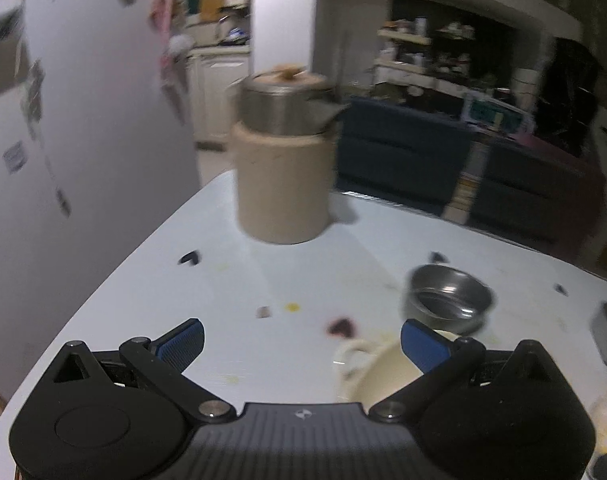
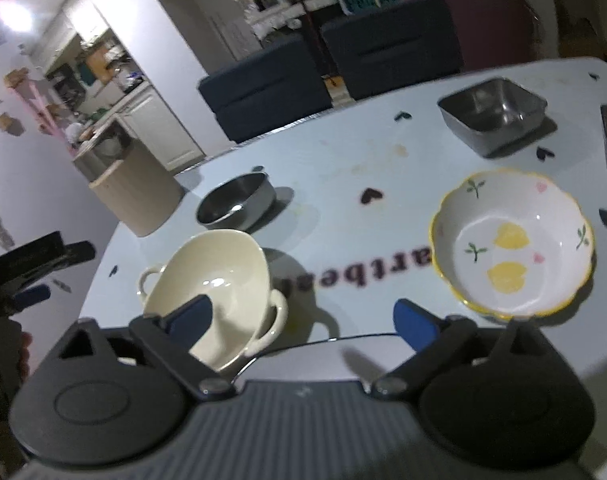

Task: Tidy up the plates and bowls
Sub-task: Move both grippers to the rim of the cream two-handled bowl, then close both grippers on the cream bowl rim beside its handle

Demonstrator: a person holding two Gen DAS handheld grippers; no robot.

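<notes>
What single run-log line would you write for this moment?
left hand-held gripper: open, empty | right hand-held gripper: open, empty | cream bowl, floral bowl, round steel bowl: on table, untouched

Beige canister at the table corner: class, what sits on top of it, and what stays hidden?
A round steel container stands on the beige canister, with something tan and blurred on its own top. Both are closed to view, so their contents cannot be seen.
</notes>
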